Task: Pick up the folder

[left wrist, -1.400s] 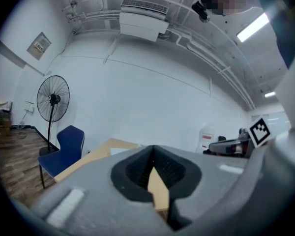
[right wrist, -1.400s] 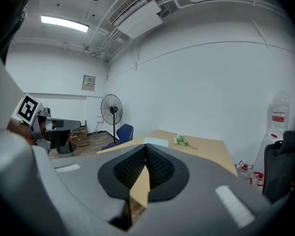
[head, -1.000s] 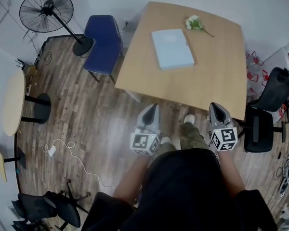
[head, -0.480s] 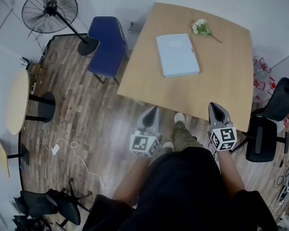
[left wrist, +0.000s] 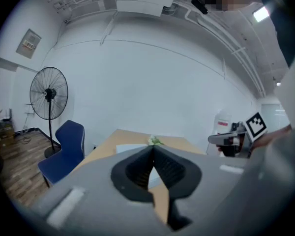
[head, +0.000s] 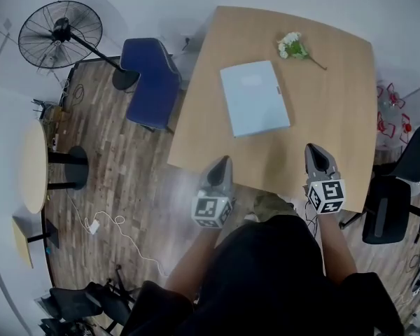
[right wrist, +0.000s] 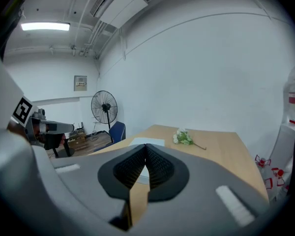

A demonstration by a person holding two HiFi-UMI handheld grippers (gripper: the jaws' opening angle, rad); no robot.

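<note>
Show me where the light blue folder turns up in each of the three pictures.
Head view: the folder lies mid-table, just above the picture's centre.
Left gripper view: the folder is a pale strip, slightly left of centre.
Right gripper view: the folder is a pale strip at centre.
Shared landmark: the flower sprig beyond the folder, to its right.

Your light-brown wooden tabletop [head: 336, 117] looks smooth and matt. The pale blue rectangular folder [head: 255, 98] shows a dull, even cover. The dark wood-plank floor [head: 126, 180] under you has a soft sheen. Your left claw [left wrist: 153, 147] is matt grey plastic with ribbed black pads [left wrist: 140, 168].
</note>
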